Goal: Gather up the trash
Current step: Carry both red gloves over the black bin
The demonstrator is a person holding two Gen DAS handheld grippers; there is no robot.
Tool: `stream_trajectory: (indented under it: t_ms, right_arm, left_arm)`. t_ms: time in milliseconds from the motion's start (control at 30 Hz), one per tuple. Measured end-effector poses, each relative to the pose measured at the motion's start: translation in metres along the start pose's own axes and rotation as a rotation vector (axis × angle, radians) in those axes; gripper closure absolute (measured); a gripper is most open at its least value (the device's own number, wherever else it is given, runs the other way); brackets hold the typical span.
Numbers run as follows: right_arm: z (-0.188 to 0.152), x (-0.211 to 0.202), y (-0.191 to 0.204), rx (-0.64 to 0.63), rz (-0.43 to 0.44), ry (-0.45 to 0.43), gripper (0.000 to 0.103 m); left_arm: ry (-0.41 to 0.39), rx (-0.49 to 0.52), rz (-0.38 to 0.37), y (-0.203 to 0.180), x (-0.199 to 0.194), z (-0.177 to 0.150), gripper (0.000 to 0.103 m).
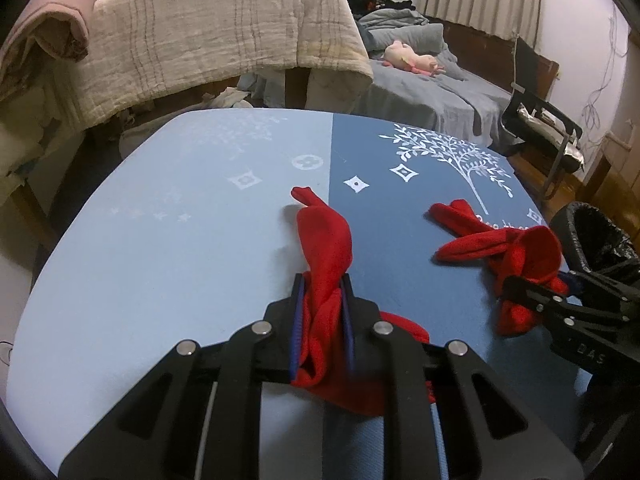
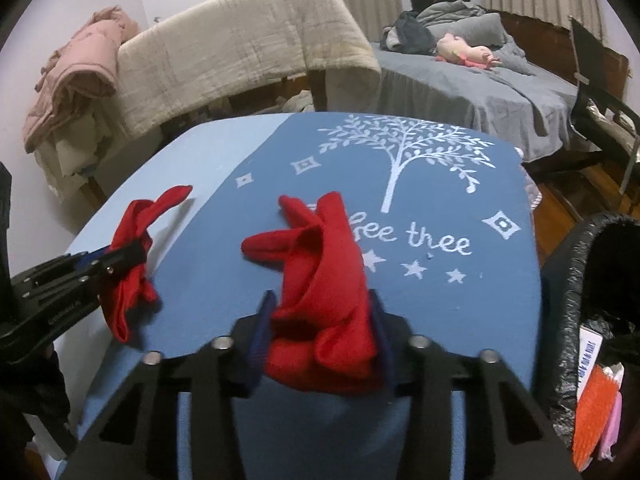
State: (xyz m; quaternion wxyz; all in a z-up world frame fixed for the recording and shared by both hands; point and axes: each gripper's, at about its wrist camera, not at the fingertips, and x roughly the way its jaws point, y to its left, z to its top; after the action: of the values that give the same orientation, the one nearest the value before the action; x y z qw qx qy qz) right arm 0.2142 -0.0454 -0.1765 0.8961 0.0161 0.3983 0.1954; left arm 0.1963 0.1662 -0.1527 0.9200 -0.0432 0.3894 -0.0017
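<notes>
Clamped in the left gripper (image 1: 322,280), lower centre of its view: one red cloth (image 1: 326,240), trailing up over the blue table (image 1: 160,240). Pinched by the right gripper (image 2: 320,304), lower centre of its own view: second red cloth (image 2: 320,264). Lined bin (image 2: 576,280) at right edge.

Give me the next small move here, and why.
Probably lift both grippers off the table. The left gripper is shut on one red cloth and the right gripper has a second red cloth bunched between its fingers, both still resting on the tabletop. The lined bin sits just past the table's right edge, so the right one likely goes first.
</notes>
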Motion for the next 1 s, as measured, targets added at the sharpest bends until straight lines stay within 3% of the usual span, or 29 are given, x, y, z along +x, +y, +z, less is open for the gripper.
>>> stream_trajectory:
  t_ms: [67, 167, 1000]
  right_arm:
    - [0.0, -0.002, 0.001, -0.008, 0.014, 0.0, 0.083]
    - [0.0, -0.008, 0.004, -0.017, 0.03, -0.008, 0.087]
    - [0.012, -0.114, -0.004, 0.015, 0.04, -0.167, 0.087]
  left_arm:
    - [-0.004, 0.002, 0.001, -0.002, -0.004, 0.0, 0.087]
    - [-0.014, 0.008, 0.005, -0.003, -0.008, 0.001, 0.087]
    - [-0.103, 0.039, -0.038, -0.048, -0.073, 0.012, 0.087]
